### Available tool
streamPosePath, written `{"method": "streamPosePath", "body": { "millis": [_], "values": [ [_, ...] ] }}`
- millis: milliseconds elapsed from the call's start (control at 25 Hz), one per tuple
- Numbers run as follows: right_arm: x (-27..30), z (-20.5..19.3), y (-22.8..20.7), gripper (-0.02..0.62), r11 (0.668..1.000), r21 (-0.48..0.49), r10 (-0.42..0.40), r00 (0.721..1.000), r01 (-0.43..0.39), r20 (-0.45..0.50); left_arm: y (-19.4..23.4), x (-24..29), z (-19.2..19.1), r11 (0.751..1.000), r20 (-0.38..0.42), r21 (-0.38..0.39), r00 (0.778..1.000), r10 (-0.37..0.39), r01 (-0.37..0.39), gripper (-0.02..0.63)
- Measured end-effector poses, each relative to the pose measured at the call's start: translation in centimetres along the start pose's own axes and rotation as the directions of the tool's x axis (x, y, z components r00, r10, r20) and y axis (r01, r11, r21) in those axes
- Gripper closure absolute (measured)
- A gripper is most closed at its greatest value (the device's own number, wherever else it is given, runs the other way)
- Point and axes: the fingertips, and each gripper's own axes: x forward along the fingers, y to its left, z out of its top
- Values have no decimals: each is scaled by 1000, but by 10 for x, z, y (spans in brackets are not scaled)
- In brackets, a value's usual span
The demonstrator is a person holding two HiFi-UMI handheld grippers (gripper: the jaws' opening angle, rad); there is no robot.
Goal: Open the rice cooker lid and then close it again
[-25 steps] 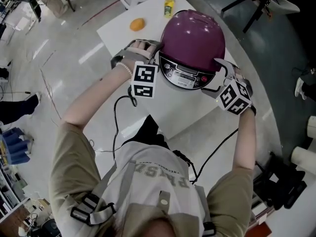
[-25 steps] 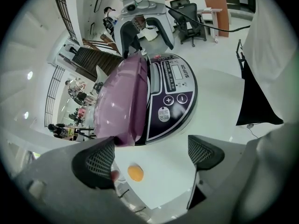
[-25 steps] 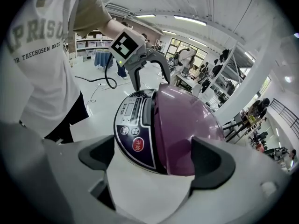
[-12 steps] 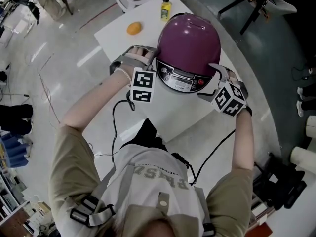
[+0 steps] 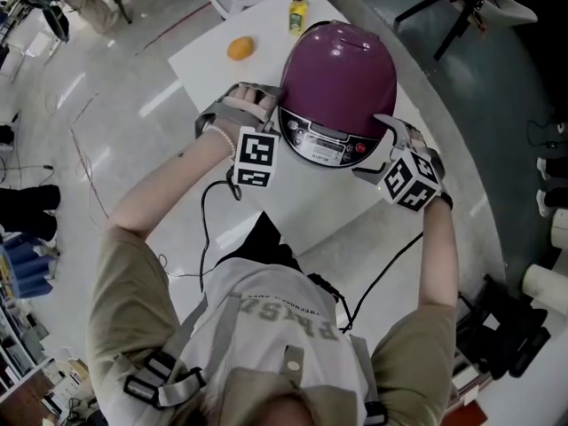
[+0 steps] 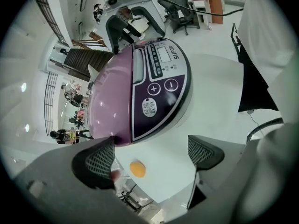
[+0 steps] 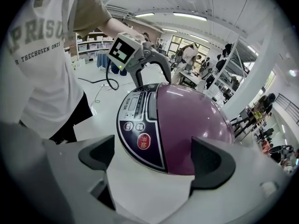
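Your left gripper (image 6: 152, 155), jaws wide apart and empty, rice cooker (image 5: 335, 96) just ahead of it with lid (image 5: 344, 59) down, your right gripper (image 7: 159, 160), jaws also spread and empty, cooker close before them

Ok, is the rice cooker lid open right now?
No, the purple lid sits closed, flush with the control panel in the head view.

Head view looks steeply down; the 2 gripper views face the rice cooker (image 5: 337, 82) closely from opposite sides
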Motion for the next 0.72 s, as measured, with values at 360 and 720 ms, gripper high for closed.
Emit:
{"method": "streamPosePath", "body": {
  "millis": [360, 720],
  "values": [
    [4, -5, 2, 109, 998, -31, 44, 990, -49, -133, -1, 0, 1, 998, 7, -32, 998, -62, 62, 106],
    [5, -6, 3, 108, 998, -30, 45, 992, -49, -122, -3, -1, 1, 995, 4, -33, 995, -98, 98, 106]
  ]
}}
